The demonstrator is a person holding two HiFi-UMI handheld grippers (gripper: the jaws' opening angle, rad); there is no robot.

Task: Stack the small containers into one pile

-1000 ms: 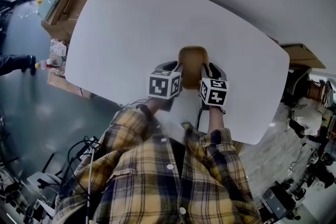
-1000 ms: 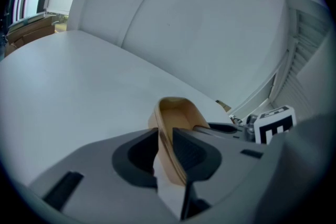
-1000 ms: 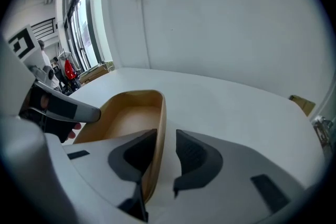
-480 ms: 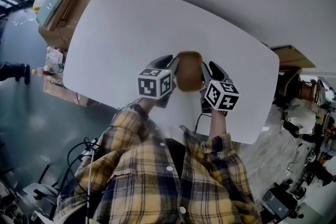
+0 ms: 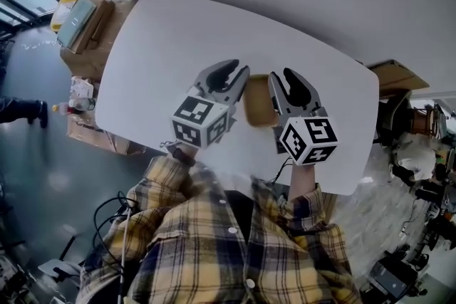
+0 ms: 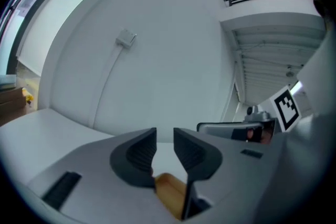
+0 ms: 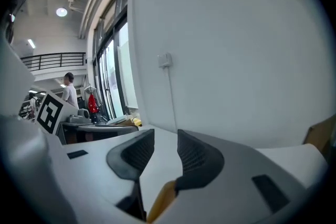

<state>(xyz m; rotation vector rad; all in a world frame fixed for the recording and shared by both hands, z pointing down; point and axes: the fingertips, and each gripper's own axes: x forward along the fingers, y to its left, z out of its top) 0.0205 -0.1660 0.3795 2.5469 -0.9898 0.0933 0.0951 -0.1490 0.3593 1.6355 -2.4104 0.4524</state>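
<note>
Centre frame, left gripper (image 5: 229, 75) and right gripper (image 5: 283, 78) hover side by side. Both sets of jaws have just been opening and now stand apart, with nothing between them. Brown container (image 5: 258, 102) sits on the white table (image 5: 164, 39) between and beneath them; one or several nested, cannot tell. Judgement: withdraw straight up, clear of the rim, so nothing gets nudged.

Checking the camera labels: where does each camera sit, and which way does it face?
Head view: on the head, steeply down at table, brown container, checked shirt, left tongs, right tongs.
Left gripper view: on the left tongs, facing the wall; jaws empty, just opened wider.
Right gripper view: on the right tongs, likewise.
All three show the brown container.
</note>
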